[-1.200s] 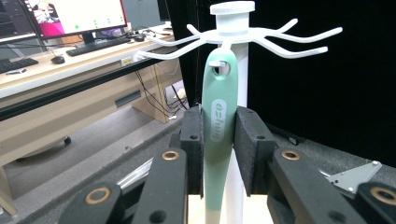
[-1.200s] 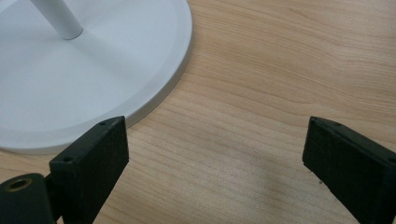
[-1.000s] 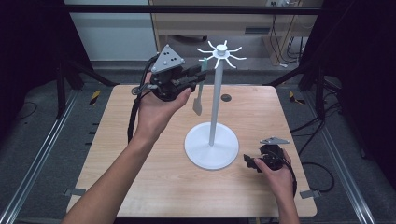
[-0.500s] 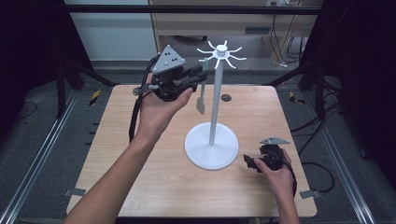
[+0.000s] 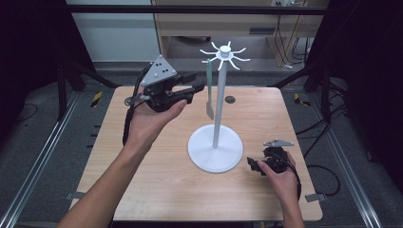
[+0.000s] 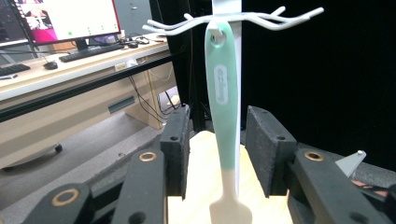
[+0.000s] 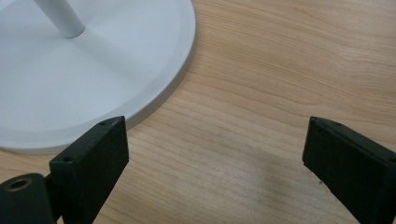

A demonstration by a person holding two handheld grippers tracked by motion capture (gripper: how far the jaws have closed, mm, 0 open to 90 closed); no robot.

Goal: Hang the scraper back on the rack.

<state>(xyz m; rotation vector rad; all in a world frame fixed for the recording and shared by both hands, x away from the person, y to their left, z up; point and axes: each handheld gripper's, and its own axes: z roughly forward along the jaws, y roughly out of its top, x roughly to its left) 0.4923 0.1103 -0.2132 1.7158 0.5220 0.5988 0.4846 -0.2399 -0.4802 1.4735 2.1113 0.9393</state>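
Note:
A white stand rises from a round base [image 5: 215, 154] at mid-table, with a crown of hooks [image 5: 222, 52] at the top. From one hook hangs a spatula [image 5: 209, 90] with a mint-green handle and a cream blade. My left gripper [image 5: 198, 88] is held up in the air just left of it. In the left gripper view the spatula [image 6: 224, 107] hangs between the open jaws of the left gripper [image 6: 219, 121], touching neither pad. My right gripper [image 5: 252, 165] rests low on the table by the base's right rim, and its own view shows the right gripper [image 7: 212, 144] wide open beside the white base [image 7: 93, 60].
The wooden table [image 5: 142, 190] carries a small dark round mark [image 5: 230, 99] behind the stand. Metal frame rails run along both sides of the table. A desk with a monitor [image 6: 70, 18] stands far behind the stand.
My left gripper has drawn back slightly to the left and down from the spatula, which now hangs a little farther right. The right hand has stayed put.

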